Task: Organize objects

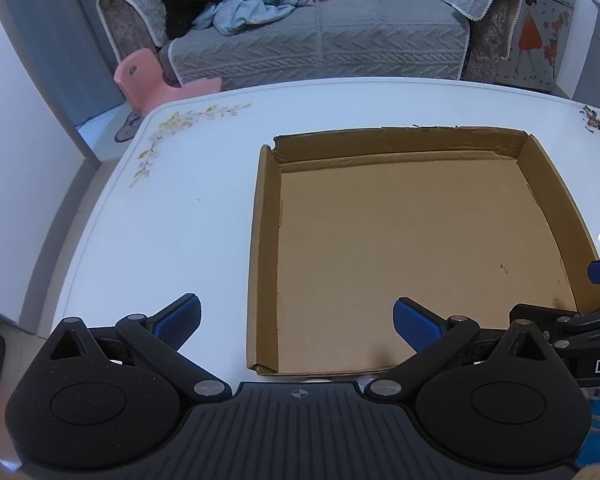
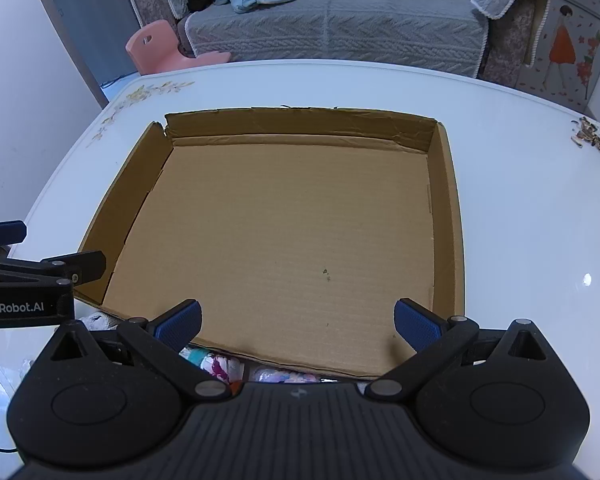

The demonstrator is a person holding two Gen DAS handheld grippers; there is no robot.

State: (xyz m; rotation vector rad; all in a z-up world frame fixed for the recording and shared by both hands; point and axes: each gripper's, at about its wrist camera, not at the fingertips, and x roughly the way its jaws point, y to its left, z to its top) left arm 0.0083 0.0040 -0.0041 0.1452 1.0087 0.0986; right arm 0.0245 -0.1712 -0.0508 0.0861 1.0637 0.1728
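Tray: a shallow cardboard tray (image 2: 284, 232) is lying flat and empty on the white worktop (image 2: 520, 208), straight ahead of both tools.
Items to sort: small colourful packets (image 2: 220, 364) are peeking out at the tray's near edge, just under your right tool; they are mostly hidden, so you cannot tell what they are.
Key relation: the packets are sitting below and behind the fingertips, nearer than the tray; you are looking over them.
Nearer hand: the right, by my reading.
Left tool (image 1: 296, 320): spread wide, holding nothing, hovering over the tray's near left corner.
Right tool (image 2: 298, 320): spread wide, holding nothing, hovering over the tray's near edge.
Obstacles: the two tools are crowding each other side by side; the tray's near wall is lying flat.
Surroundings: a grey sofa (image 1: 320, 40) with clothes and a pink stool (image 1: 140, 76) are standing well beyond the worktop.
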